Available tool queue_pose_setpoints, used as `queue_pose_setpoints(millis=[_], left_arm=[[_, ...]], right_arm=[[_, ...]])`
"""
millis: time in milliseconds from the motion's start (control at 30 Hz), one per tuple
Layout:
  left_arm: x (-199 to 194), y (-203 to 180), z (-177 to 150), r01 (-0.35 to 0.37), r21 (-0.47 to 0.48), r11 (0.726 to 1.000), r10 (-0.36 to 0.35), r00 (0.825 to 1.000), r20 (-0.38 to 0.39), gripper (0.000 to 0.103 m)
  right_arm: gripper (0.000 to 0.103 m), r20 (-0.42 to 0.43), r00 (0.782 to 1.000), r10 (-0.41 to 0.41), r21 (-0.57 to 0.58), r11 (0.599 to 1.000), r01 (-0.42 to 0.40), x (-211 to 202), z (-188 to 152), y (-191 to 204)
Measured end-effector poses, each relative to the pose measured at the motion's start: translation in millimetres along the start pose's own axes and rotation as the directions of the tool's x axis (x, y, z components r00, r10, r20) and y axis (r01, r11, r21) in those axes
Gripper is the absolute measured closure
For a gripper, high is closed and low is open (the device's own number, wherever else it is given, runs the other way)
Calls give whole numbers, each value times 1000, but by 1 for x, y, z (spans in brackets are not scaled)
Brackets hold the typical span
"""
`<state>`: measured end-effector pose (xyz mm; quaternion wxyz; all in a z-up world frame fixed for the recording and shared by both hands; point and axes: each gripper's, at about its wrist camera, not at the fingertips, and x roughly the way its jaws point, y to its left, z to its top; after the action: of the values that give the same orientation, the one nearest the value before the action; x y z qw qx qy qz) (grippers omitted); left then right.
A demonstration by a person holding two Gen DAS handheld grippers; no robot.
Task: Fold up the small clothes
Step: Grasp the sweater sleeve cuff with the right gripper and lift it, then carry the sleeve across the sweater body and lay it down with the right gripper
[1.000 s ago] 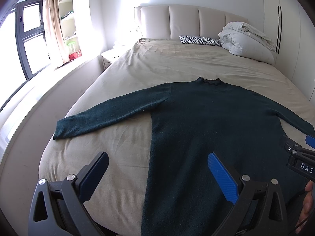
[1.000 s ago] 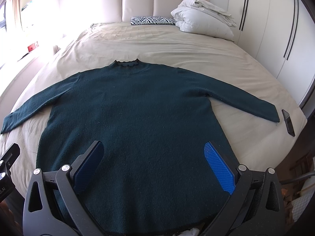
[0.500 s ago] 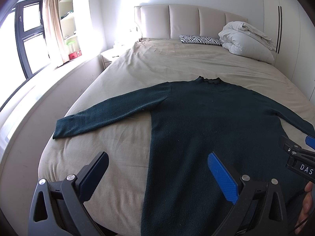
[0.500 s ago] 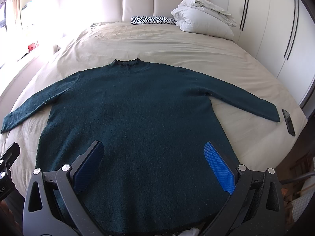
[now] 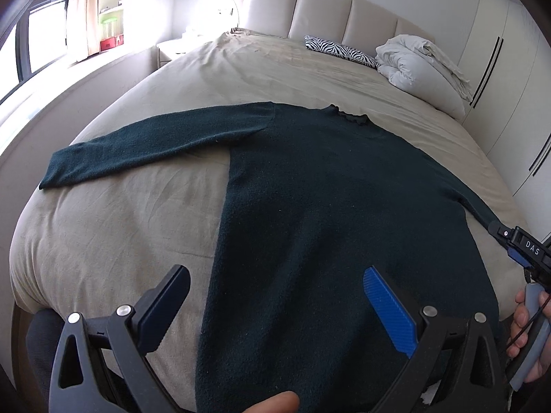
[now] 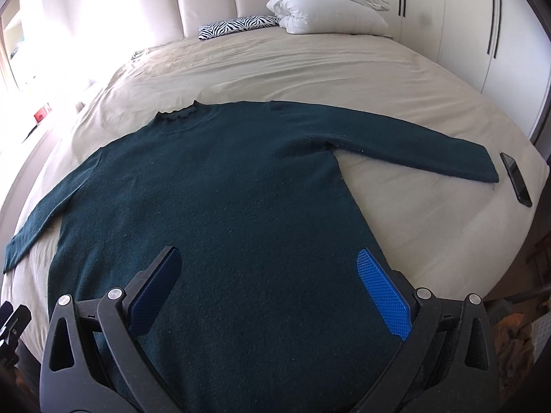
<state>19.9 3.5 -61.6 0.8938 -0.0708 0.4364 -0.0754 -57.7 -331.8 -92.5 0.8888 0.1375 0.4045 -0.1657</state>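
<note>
A dark green long-sleeved sweater [image 5: 327,206] [image 6: 224,213] lies flat on the beige bed [image 5: 137,206], collar toward the headboard and both sleeves spread out. My left gripper [image 5: 275,296] hangs open above the hem's left side, with nothing between its fingers. My right gripper [image 6: 268,282] is open over the hem's right half, also holding nothing. In the left wrist view the right gripper [image 5: 523,251] shows at the right edge, with a hand [image 5: 527,330] on its handle. The left sleeve cuff [image 5: 55,175] reaches the bed's left edge and the right cuff [image 6: 482,172] lies near the right edge.
A black phone [image 6: 516,179] lies on the bed beside the right cuff. A zebra-print pillow [image 6: 237,25] and a folded white duvet [image 6: 327,7] sit by the headboard. Wardrobes [image 6: 482,17] stand on the right, a window [image 5: 31,34] and ledge on the left.
Both grippers have tilted and shifted a little: the left view now turns toward the left sleeve, the right view toward the right sleeve. The sweater has not moved.
</note>
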Motion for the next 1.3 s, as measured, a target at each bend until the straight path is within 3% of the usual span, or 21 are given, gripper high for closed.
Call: queue_pose_setpoints(millis=[100,200,267,333,400,500,567,700,800,833,867,900,967,1033,1167,1300], left_arm=[[3,-1,3,28,-3,1000,-28,1000,15,0],[12,-5,6,51,12,999,-51,999,3,0],[20,-6,9,50,0,999,-50,999,7,0],[31,-7,13,56,-14,998,-56,998,-3,0],[42,-8,18,86,-49,995,-87,996,-14,0],[64,-13,26,85,-67,994,-92,989,-115,0],[75,-18,31,77,-60,995,-86,984,-158,0],[83,-31,38,78,-16,997,-80,985,-156,0],[91,-34,39,125,-38,991,-130,975,-177,1],[95,-34,40,146,-52,988,-153,971,-182,2],[97,-32,41,167,-69,984,-177,967,-184,5],[99,-31,42,185,-87,979,-198,962,-186,7],[105,-30,46,219,-115,969,-238,952,-191,20],[111,-26,51,231,-132,964,-254,948,-191,26],[117,-16,61,254,-176,951,-284,942,-176,27],[113,4,67,271,-222,937,-306,942,-138,27]], right_arm=[[0,17,999,45,70,996,-47,15,18,-48],[0,33,999,40,212,976,-46,36,41,-117],[0,44,998,46,368,928,-59,51,49,-176],[0,64,997,39,514,855,-66,66,54,-235],[0,52,998,22,597,801,-49,81,56,-283],[8,28,999,24,715,698,-37,102,54,-347],[12,55,998,32,768,637,-63,110,51,-379],[14,119,993,16,796,596,-105,123,60,-422],[36,144,990,-3,806,580,-115,138,73,-451],[50,140,990,-9,809,578,-109,143,78,-458],[67,130,991,-14,805,585,-97,148,83,-464],[74,114,993,-20,797,599,-79,152,88,-468],[85,90,995,-33,772,634,-48,157,101,-463],[94,80,995,-52,732,681,-23,153,111,-447],[96,82,995,-49,606,796,-11,142,140,-388],[96,98,993,73,384,917,-106,141,184,-280]])
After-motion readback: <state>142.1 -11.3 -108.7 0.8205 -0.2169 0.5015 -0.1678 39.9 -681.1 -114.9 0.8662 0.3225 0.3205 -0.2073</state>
